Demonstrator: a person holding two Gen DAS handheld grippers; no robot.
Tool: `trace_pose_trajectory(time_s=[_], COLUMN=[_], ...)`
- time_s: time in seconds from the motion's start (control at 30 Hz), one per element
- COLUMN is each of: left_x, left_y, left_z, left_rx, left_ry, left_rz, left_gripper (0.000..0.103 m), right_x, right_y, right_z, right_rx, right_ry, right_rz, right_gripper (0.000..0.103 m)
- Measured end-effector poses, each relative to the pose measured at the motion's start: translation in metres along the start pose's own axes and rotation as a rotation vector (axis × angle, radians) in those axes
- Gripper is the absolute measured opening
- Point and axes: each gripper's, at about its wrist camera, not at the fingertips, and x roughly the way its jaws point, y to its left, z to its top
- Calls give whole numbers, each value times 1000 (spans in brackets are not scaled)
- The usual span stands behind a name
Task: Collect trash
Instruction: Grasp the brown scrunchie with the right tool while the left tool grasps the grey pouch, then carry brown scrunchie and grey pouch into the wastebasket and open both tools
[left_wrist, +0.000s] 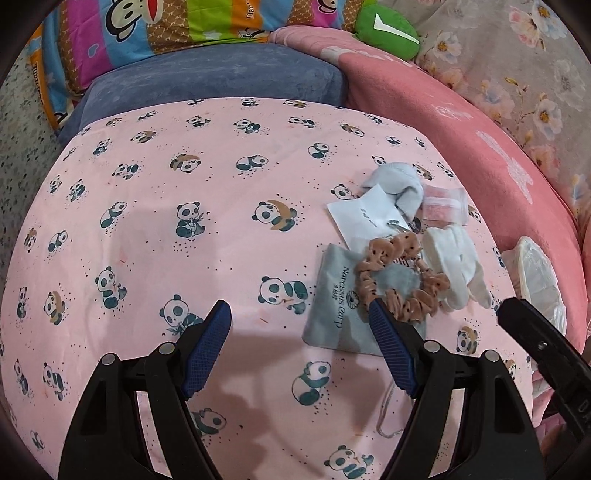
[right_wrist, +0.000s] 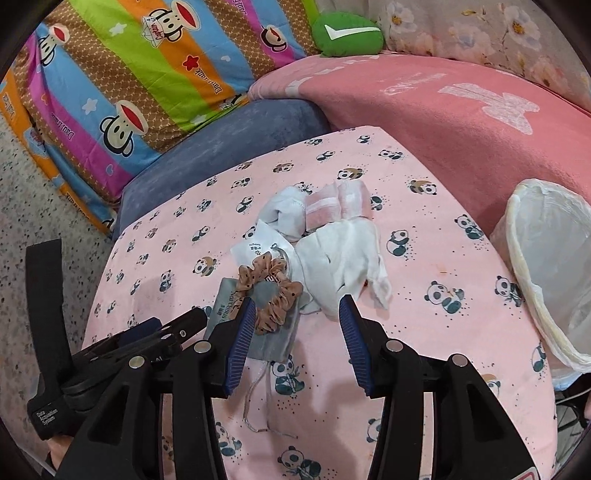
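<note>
A small heap lies on the pink panda-print tabletop (left_wrist: 184, 177) (right_wrist: 424, 266). In it are a brown dotted scrunchie (left_wrist: 400, 278) (right_wrist: 267, 291) on a grey drawstring pouch (left_wrist: 332, 299) (right_wrist: 275, 332), a white paper card (left_wrist: 364, 218) (right_wrist: 255, 247), crumpled white tissue (left_wrist: 456, 269) (right_wrist: 343, 262), a pale blue crumpled cloth (left_wrist: 399, 182) (right_wrist: 286, 212) and a pink clear packet (left_wrist: 443, 205) (right_wrist: 338, 205). My left gripper (left_wrist: 299, 314) is open, left of the heap, its right finger over the pouch. My right gripper (right_wrist: 297, 306) is open just short of the scrunchie and tissue.
A bin lined with a white plastic bag (right_wrist: 550, 266) (left_wrist: 535, 273) stands at the table's right edge. Behind the table are a blue cushion (left_wrist: 221, 77), a pink blanket (right_wrist: 461, 122), a striped cartoon quilt (right_wrist: 129, 81) and a green pillow (right_wrist: 345, 33). Speckled floor (right_wrist: 22, 206) lies left.
</note>
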Motion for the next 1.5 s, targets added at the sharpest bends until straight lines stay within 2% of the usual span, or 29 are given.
trace_pose_trajectory(time_s=[0.17, 0.3, 0.43, 0.57, 0.83, 1.03, 1.17, 1.23, 1.33, 1.5], left_x=[5, 6, 10, 14, 18, 31, 30, 29, 29, 17], left_y=[7, 11, 11, 7, -11, -28, -37, -40, -44, -56], left_z=[4, 7, 7, 6, 0, -4, -8, -10, -14, -20], left_rx=[-11, -17, -15, -10, 18, 31, 71, 81, 89, 103], left_ry=[4, 3, 11, 21, 38, 60, 51, 51, 63, 52], left_rz=[-4, -9, -12, -17, -49, -64, -38, -40, -47, -68], left_gripper=[73, 73, 73, 73, 73, 71, 52, 28, 9, 7], right_x=[19, 40, 51, 43, -3, -26, -39, -44, -51, -64], right_y=[2, 4, 1, -5, -24, -33, -46, -51, -58, -67], right_z=[4, 4, 0, -3, -5, -4, -1, -2, -4, -7], right_rx=[0, 4, 7, 15, 66, 93, 112, 120, 129, 144], right_ry=[26, 56, 101, 85, -21, -43, -48, -50, -57, -82], right_rz=[12, 10, 4, 20, 27, 14, 16, 17, 14, 6], right_gripper=[48, 43, 29, 10, 9, 9, 9, 9, 9, 9])
